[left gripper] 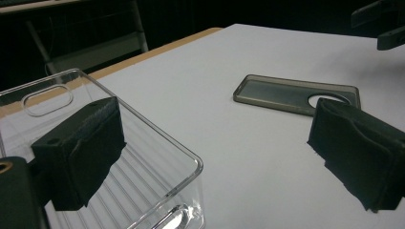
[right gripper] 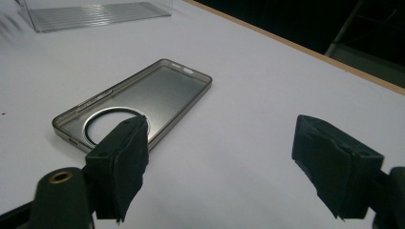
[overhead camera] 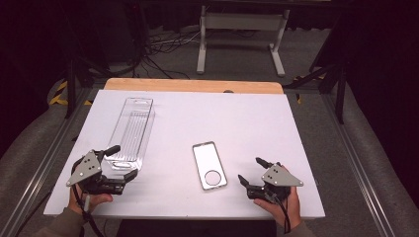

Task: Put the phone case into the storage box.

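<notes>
A long clear plastic box (overhead camera: 132, 132) lies on the left of the white table (overhead camera: 276, 123). My left gripper (overhead camera: 126, 160) stands open at the box's near end. In the left gripper view the box's near corner (left gripper: 188, 164) sits between the left gripper's (left gripper: 215, 157) pads, one pad over the box and the other out over the table, neither pressing. A smoky translucent phone case (overhead camera: 210, 165) with a round cut-out lies flat near the middle. To its right my right gripper (overhead camera: 249, 169) is open and holds nothing. In the right gripper view the case (right gripper: 138, 98) lies just ahead of the right gripper's (right gripper: 224, 167) left pad.
A wooden strip (overhead camera: 192, 85) runs along the table's far edge. Behind it stand a white metal frame (overhead camera: 242, 22) and loose cables on the floor. The right gripper (left gripper: 382, 24) shows at the top right of the left gripper view, and the clear box (right gripper: 95, 14) at the top left of the right gripper view.
</notes>
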